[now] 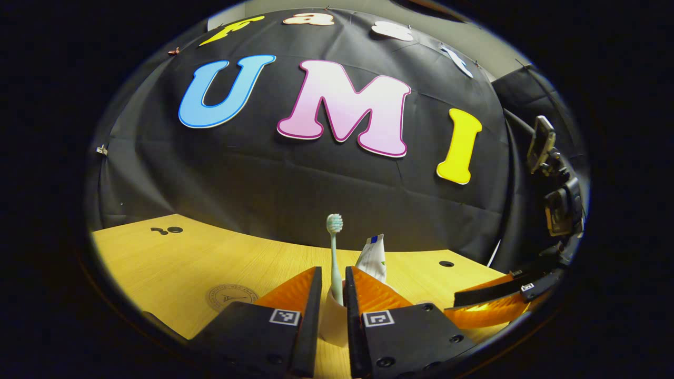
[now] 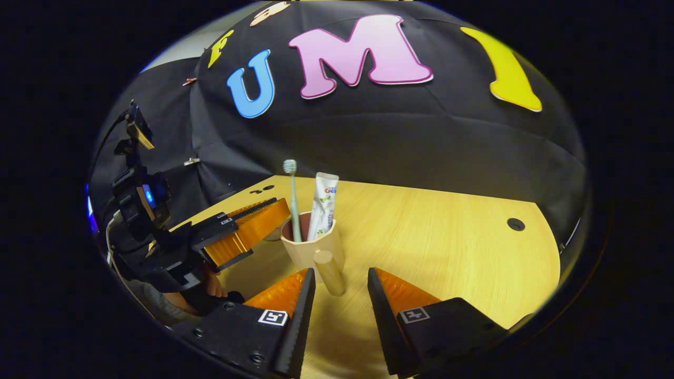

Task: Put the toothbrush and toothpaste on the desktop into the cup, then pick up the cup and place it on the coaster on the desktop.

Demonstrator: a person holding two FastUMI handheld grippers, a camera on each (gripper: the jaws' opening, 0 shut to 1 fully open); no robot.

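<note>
A beige cup stands on the wooden table, its handle pointing at my right gripper. That gripper is open, and the handle's end lies between its fingertips without touching them. Upright in the cup are a pale green toothbrush and a white toothpaste tube. My left gripper hovers close beside the cup with a narrow gap between its fingers. Through that gap I see the cup and the toothbrush; the toothpaste tube rises behind one finger. A round coaster lies left of it.
The left gripper hangs above the table at cup-rim height, held by a hand. The right gripper sits low at the right. Small dark holes mark the tabletop. The black booth wall stands close behind the table.
</note>
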